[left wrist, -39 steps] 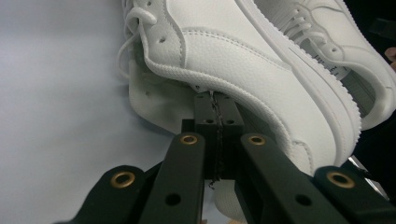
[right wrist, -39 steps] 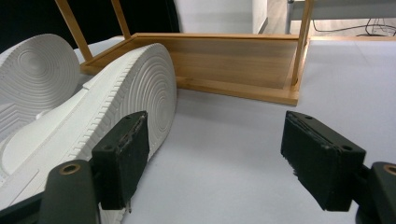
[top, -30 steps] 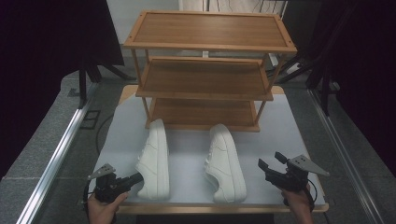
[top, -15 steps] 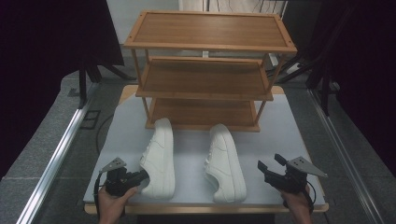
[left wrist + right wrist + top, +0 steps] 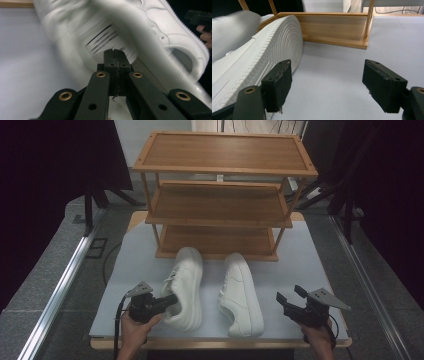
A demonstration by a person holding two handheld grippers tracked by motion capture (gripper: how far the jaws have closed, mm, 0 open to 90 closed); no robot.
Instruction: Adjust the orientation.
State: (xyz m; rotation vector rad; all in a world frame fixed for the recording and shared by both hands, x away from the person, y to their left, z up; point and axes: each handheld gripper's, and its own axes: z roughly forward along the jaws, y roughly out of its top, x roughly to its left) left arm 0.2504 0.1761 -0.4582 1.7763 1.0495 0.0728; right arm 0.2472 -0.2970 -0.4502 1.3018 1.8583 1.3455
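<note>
The left gripper (image 5: pixel 170 301), jaws pressed together, sits right at the near left side of the left white sneaker (image 5: pixel 186 285), which lies toe-far toward the wooden shoe rack (image 5: pixel 220 195); the right gripper (image 5: pixel 290 301) gapes, holding nothing.

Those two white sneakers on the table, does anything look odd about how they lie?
Yes. Both white sneakers, left and right, lie tipped on their sides on the grey table, not upright. The right one's ribbed sole shows in the right gripper view. The three-tier wooden shoe rack behind stands bare.
</note>
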